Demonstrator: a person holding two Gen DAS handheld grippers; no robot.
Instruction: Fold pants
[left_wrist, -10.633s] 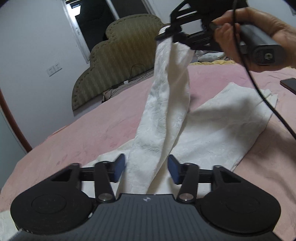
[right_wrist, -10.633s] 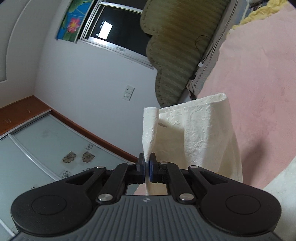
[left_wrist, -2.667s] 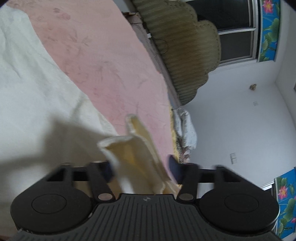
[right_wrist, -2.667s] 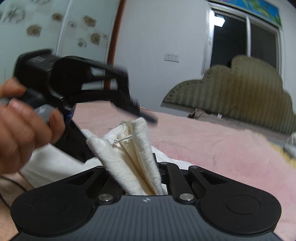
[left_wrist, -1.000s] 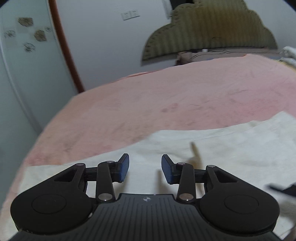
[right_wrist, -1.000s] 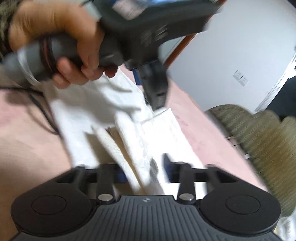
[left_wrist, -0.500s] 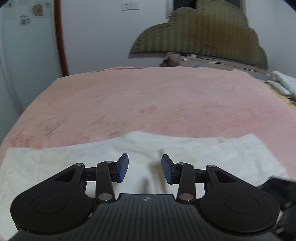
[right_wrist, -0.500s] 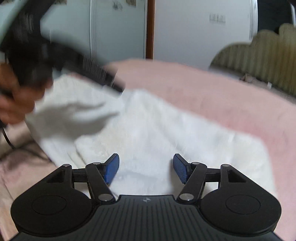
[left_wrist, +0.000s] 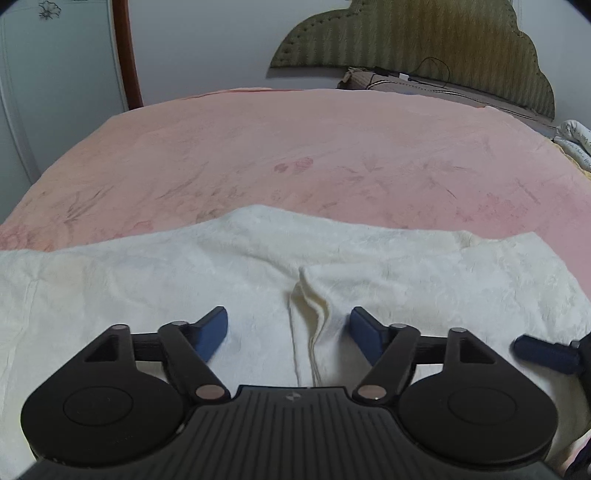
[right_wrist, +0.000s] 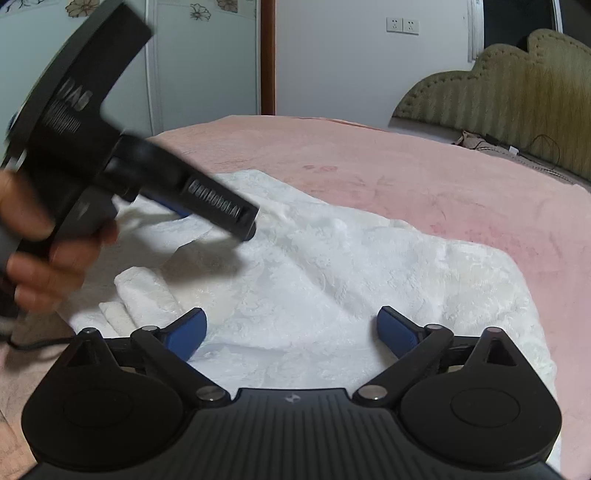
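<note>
Nearest to me, my left gripper stands wide apart and empty over the white pants, straddling a raised fold edge. My right gripper is likewise spread wide, holding nothing, above the same cloth. The pants lie flat across the pink bedspread, one layer doubled over another. Beyond them rises the olive headboard. Risk, as I judge it: closing on the ridge may catch a single layer only, so the doubled cloth slides apart when lifted.
</note>
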